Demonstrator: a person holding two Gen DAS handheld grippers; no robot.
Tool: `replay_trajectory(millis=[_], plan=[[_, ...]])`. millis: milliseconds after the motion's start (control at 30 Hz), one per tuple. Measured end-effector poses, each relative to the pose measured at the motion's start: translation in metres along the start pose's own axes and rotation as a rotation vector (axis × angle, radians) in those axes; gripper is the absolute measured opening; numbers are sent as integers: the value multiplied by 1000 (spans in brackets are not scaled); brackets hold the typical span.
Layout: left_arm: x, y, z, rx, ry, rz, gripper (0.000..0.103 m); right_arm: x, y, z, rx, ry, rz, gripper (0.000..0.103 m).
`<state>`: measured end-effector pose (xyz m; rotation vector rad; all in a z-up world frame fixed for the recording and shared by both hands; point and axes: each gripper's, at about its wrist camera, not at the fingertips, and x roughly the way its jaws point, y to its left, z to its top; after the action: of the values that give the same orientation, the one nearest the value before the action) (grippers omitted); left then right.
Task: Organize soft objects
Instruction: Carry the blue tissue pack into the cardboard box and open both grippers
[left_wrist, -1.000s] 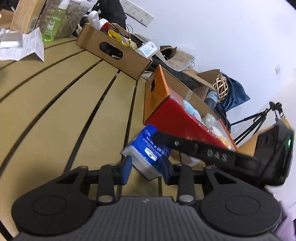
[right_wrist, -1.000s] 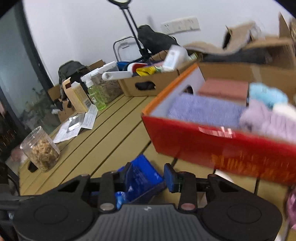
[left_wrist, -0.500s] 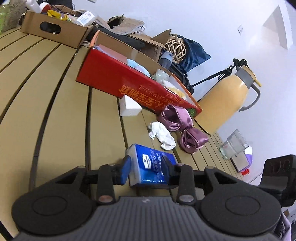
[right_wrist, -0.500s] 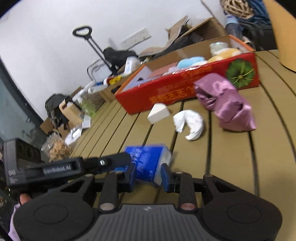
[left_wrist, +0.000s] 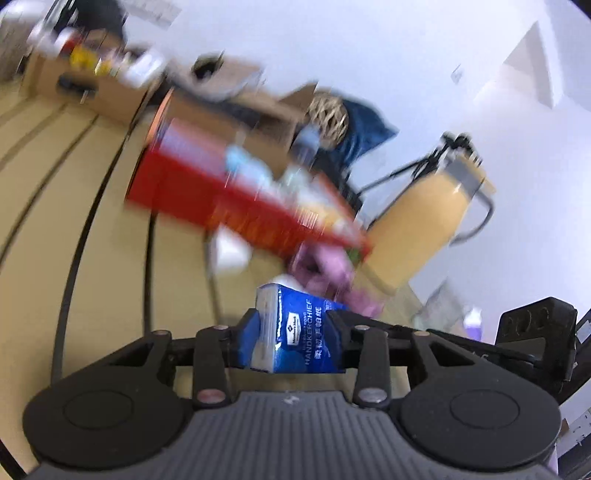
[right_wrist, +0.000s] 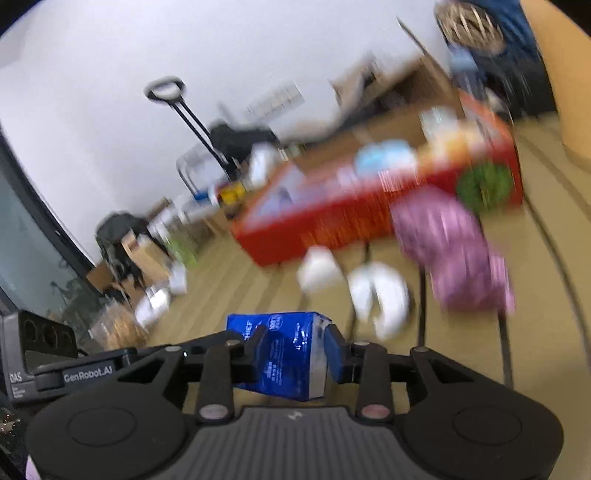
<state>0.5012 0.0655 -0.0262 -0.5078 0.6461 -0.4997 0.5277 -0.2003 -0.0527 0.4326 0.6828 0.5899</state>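
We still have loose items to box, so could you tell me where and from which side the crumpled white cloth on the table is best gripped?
Pinch the white cloth from above at its raised middle fold. It lies low on the table, with the purple fabric close by, so a sideways approach looks cramped.

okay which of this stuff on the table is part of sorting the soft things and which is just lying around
Part of the job:
blue tissue pack, held by both the left gripper and right gripper
red box
purple cloth
white cloth
white block

Just lying about:
yellow jug
cardboard box
jar
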Motion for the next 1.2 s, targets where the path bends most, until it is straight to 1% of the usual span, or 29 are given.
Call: replay_trajectory(millis=[100, 200, 233, 300, 333, 367, 400, 433, 467, 500, 533, 567, 600, 700, 767, 833, 867, 900, 967, 1100, 1167, 1200], plan=[[20, -9, 49, 51, -14, 14, 37, 10, 8, 53, -73, -60, 5, 30], [56, -12, 104, 103, -28, 63, 37, 37, 18, 112, -171, -109, -20, 30], [71, -9, 123, 98, -23, 83, 37, 48, 18, 129, -185, -110, -33, 30], [101, 0, 152, 86, 2, 94, 37, 80, 15, 164, -230, -111, -79, 30], [117, 6, 164, 64, 16, 117, 36, 93, 10, 175, -218, -106, -96, 30], [132, 13, 171, 55, 30, 148, 35, 111, 2, 186, -214, -81, -108, 28], [148, 20, 177, 67, 44, 176, 34, 127, -8, 193, -197, -61, -118, 27], [164, 30, 180, 65, 71, 208, 32, 145, -19, 198, -173, -39, -134, 24], [177, 38, 181, 67, 107, 240, 30, 165, -29, 200, -171, 10, -161, 23], [188, 45, 180, 73, 141, 272, 27, 186, -39, 198, -161, 74, -198, 23], [193, 50, 176, 80, 158, 303, 27, 201, -43, 193, -163, 130, -226, 24], [194, 50, 171, 112, 152, 320, 25, 212, -46, 187, -183, 176, -227, 25], [192, 50, 168, 142, 141, 325, 25, 213, -46, 182, -195, 179, -217, 25], [187, 49, 165, 140, 157, 326, 25, 209, -43, 185, -168, 210, -199, 25], [186, 48, 164, 156, 167, 341, 26, 208, -43, 184, -178, 224, -197, 25], [182, 45, 165, 147, 159, 358, 28, 204, -39, 185, -190, 219, -204, 26], [176, 42, 165, 148, 143, 364, 31, 199, -36, 186, -197, 215, -201, 26], [168, 36, 166, 153, 127, 366, 31, 189, -29, 188, -217, 203, -201, 26], [147, 22, 168, 171, 109, 350, 31, 166, -15, 189, -258, 171, -203, 30], [88, -19, 171, 230, 46, 355, 32, 101, 14, 196, -323, 118, -219, 38], [58, -37, 169, 244, 16, 358, 34, 67, 24, 197, -344, 93, -234, 49], [42, -47, 165, 253, 4, 358, 35, 47, 30, 196, -356, 78, -241, 50]])
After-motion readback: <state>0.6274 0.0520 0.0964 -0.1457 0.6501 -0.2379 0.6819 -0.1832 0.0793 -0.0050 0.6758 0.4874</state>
